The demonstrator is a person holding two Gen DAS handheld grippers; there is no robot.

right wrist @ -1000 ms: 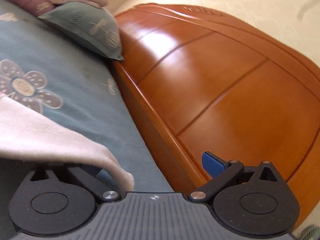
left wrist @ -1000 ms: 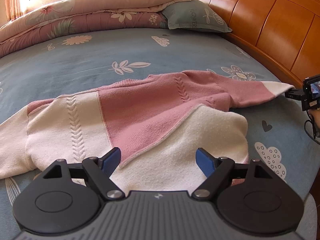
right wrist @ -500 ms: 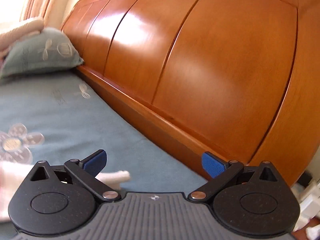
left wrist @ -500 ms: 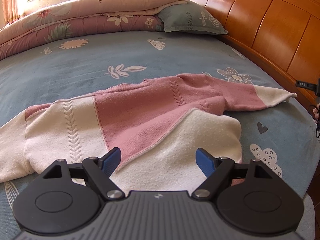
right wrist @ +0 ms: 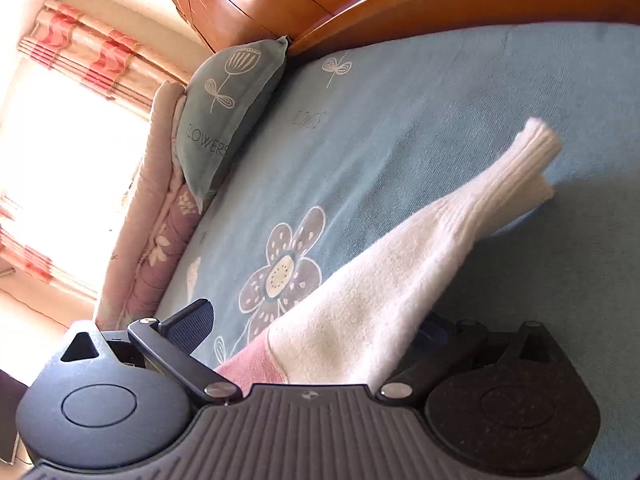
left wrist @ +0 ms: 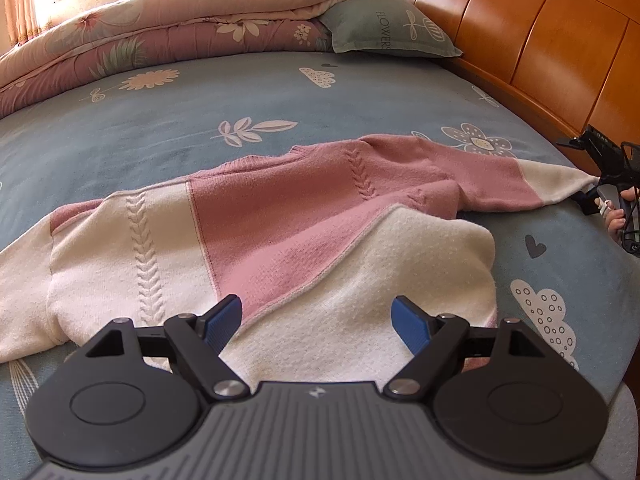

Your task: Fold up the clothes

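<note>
A pink and cream knit sweater point(left wrist: 280, 236) lies spread on the blue bed sheet point(left wrist: 160, 120), its hem folded up toward the chest. My left gripper point(left wrist: 318, 320) is open above the cream hem, holding nothing. The right sleeve point(left wrist: 532, 184) stretches out toward the bed's right edge. My right gripper point(left wrist: 600, 184) shows there at the cuff. In the right wrist view my right gripper point(right wrist: 316, 328) is open, and the cream sleeve point(right wrist: 400, 288) lies between the fingers, its cuff point(right wrist: 536, 148) pointing away. The right fingertip is hidden by the cloth.
A wooden headboard point(left wrist: 540, 40) runs along the right side of the bed. A grey-green pillow point(left wrist: 384, 28) and a folded floral quilt point(left wrist: 160, 28) lie at the far end. A curtained window point(right wrist: 60, 128) is beyond them.
My right gripper has swung round from facing the headboard to facing along the bed, and the sleeve now lies between its fingers. My left gripper has barely moved.
</note>
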